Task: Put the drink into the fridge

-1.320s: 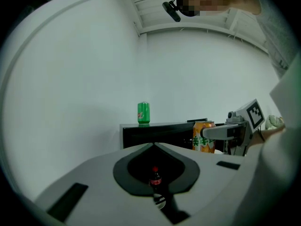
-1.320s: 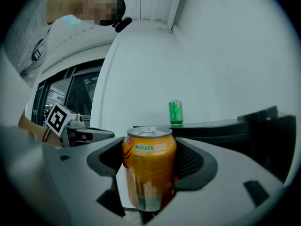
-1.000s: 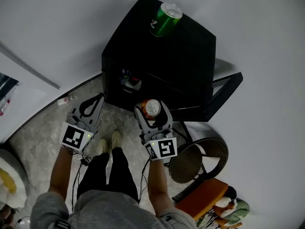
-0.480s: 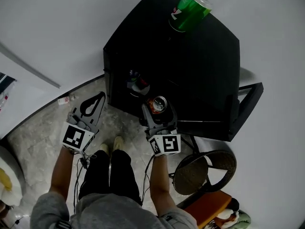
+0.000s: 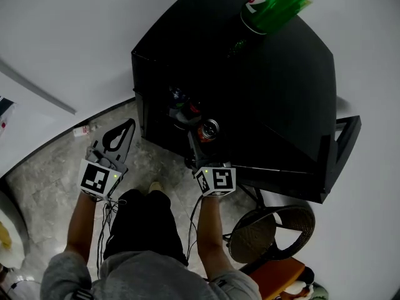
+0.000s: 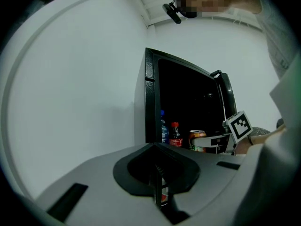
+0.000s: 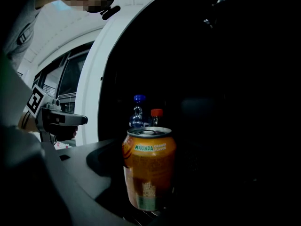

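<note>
Clamping the orange can (image 7: 149,166), the right gripper (image 5: 206,136) has advanced into the fridge (image 5: 275,86) mouth toward bottles (image 7: 139,112) at 12 o'clock, so placement appears imminent; the left gripper (image 5: 119,139) idles, jaws together.

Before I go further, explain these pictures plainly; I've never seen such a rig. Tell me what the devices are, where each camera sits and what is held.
No robot here: a person holds a two-jaw gripper in each hand. The head view looks down from the person's head; the other two cameras ride on the grippers. The right gripper has its jaws shut on an orange can, held at the open front of a black fridge with a blue-capped bottle and a red-capped bottle inside. The left gripper is shut and empty, beside the fridge. A green can stands on the fridge's top.
</note>
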Motion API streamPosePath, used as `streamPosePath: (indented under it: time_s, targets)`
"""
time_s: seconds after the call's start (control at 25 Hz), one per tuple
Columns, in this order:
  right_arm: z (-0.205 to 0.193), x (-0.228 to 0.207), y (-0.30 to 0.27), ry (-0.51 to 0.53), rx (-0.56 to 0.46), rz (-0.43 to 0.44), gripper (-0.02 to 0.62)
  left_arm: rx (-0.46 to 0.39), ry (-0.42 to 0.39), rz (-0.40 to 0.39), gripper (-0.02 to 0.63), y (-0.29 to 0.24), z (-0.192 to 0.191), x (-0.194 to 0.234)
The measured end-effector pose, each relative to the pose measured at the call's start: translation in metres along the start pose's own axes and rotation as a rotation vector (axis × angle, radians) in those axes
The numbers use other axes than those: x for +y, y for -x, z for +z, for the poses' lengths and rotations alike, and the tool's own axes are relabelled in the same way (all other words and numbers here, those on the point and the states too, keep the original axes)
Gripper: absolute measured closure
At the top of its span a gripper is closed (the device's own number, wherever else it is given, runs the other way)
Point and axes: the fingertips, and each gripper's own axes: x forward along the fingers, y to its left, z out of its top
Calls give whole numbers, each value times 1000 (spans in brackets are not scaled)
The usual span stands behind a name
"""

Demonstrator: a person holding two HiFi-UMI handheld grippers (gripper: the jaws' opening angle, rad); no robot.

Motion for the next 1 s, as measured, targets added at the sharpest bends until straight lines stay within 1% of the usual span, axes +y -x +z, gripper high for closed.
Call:
streamPosePath:
  time_s: [0.16, 0.44, 0.72, 1.0]
  targets:
    - [-9, -3, -14, 21, -3, -7, 262, -11, -1, 10, 601, -4, -3, 6]
    - [-9, -11, -30, 11, -41, -7, 262, -21, -13, 32, 601, -11, -7, 21]
    - [-8, -20, -43, 33, -50, -9, 262, -18, -15, 39, 601, -15, -8, 26]
    - [-7, -27, -54, 26, -60, -10, 262, -18, -33, 41, 601, -16, -4, 33]
